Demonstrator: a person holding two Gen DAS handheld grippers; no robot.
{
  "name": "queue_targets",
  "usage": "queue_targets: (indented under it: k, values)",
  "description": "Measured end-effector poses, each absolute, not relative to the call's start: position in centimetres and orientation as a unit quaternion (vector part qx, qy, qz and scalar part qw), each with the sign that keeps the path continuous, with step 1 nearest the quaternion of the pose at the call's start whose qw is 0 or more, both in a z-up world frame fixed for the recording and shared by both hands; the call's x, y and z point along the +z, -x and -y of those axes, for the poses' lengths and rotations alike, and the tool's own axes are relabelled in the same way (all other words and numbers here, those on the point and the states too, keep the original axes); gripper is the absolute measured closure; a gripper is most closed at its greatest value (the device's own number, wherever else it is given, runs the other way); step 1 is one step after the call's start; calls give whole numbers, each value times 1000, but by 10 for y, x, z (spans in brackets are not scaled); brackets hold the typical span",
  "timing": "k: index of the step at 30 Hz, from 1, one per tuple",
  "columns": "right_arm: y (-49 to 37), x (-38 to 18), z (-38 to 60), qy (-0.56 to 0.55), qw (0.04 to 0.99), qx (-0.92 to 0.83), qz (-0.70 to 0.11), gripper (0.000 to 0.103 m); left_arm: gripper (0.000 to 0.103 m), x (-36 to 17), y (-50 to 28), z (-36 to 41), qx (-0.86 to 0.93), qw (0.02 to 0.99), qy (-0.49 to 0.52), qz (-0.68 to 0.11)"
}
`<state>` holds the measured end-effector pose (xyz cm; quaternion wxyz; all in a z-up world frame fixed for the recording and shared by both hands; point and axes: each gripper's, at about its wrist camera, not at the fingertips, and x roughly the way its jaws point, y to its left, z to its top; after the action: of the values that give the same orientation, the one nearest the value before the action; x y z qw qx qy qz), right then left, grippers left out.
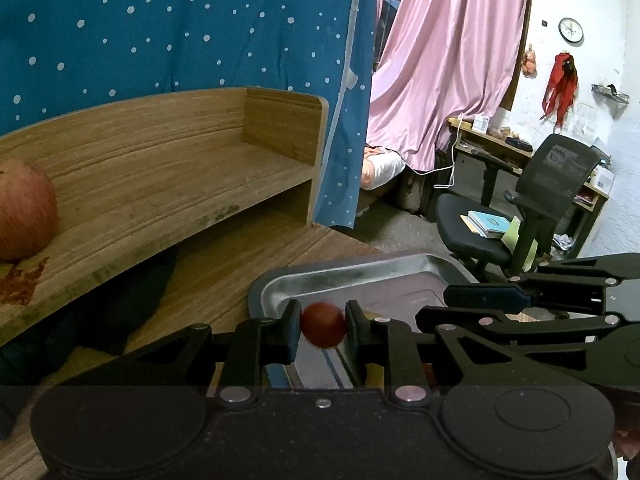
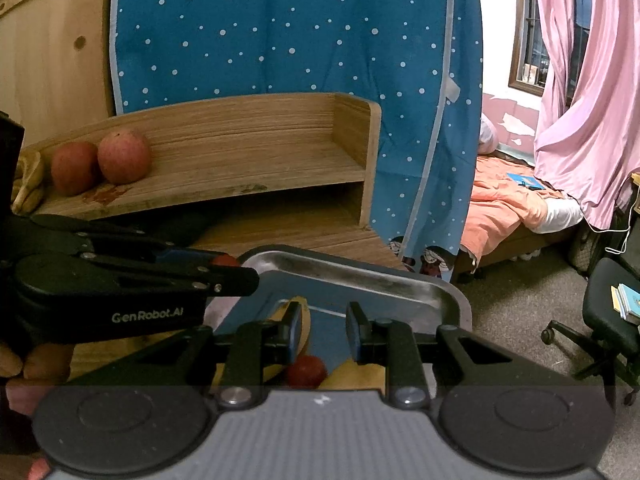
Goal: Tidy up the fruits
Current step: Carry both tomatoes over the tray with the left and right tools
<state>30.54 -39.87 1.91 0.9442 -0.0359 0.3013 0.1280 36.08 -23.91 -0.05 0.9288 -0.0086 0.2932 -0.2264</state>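
**A:** Red and round, that little fruit (image 1: 323,325) is pinched tight between the 2 fingers of the left gripper (image 1: 323,326). It hangs just above the metal tray (image 1: 340,270).

**B:** And the right gripper (image 2: 323,330)?

**A:** Its fingers are pulled in as far as they go and hold nothing. It hovers over the tray too. Under it, in the tray, lie another small red fruit (image 2: 306,371) and something yellow (image 2: 298,330), maybe a banana.

**B:** Where do the fruits go?

**A:** I think onto the wooden shelf (image 2: 248,176) behind the tray. 2 apples (image 2: 124,156) sit there already.

**B:** What could go wrong?

**A:** The fruit is smooth and round. It could slip out, or get squashed if squeezed too hard. On the shelf it might roll off the edge.
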Motion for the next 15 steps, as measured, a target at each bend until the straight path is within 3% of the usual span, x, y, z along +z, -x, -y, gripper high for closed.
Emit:
queue_targets:
  k: [5, 10, 15]
  values:
    - [-304, 19, 399, 38, 945, 125, -300, 73, 76, -1, -361, 240, -229, 928, 7, -294]
    - [-303, 19, 400, 38, 947, 121, -297, 68, 67, 0, -361, 239, -226, 929, 10, -292]
    - [-304, 19, 403, 34, 950, 109, -290, 50, 52, 2, -360, 236, -215, 933, 13, -287]
